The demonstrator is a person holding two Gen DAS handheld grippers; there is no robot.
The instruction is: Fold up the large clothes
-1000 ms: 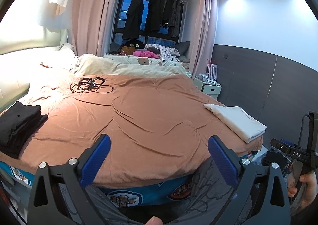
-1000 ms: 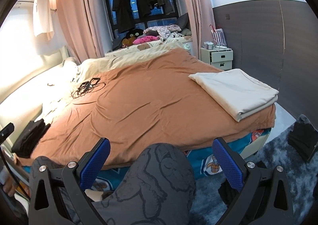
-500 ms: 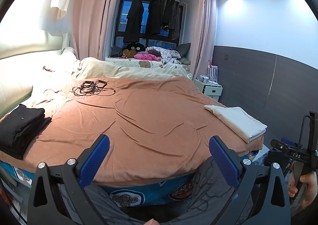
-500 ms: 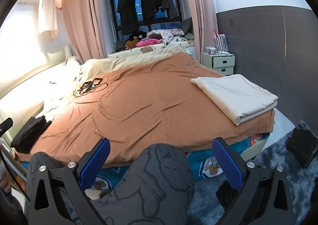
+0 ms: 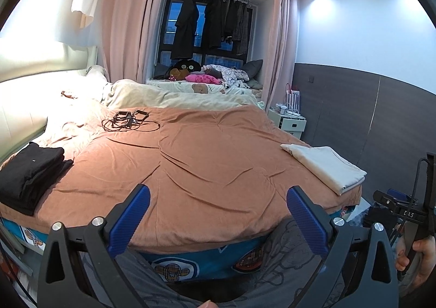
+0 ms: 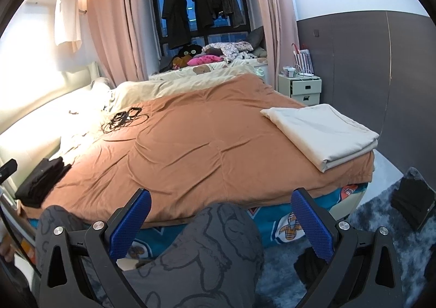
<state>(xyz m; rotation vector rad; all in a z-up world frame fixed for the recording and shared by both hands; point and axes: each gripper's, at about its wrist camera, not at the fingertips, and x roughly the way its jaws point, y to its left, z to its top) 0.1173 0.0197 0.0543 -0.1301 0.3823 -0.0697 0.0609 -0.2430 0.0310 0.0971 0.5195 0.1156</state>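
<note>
**Two folded piles, nothing in hand**

Two finished-looking stacks on the bed (image 5: 207,166): black clothes (image 5: 30,171) at the left edge, cream sheet (image 6: 321,131) at the right corner. No unfolded garment spread out; possibly dark clothes on the rug (image 6: 411,199) left. Left hand-held gripper (image 5: 218,215) and right hand-held gripper (image 6: 220,218) both wide apart, empty, hovering short of the bed.

White marking — roughly "D4S" — on the right gripper (image 5: 403,212) bar

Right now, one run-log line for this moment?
left claw: open, empty | right claw: open, empty | black stack, cream stack: folded on bed
</note>
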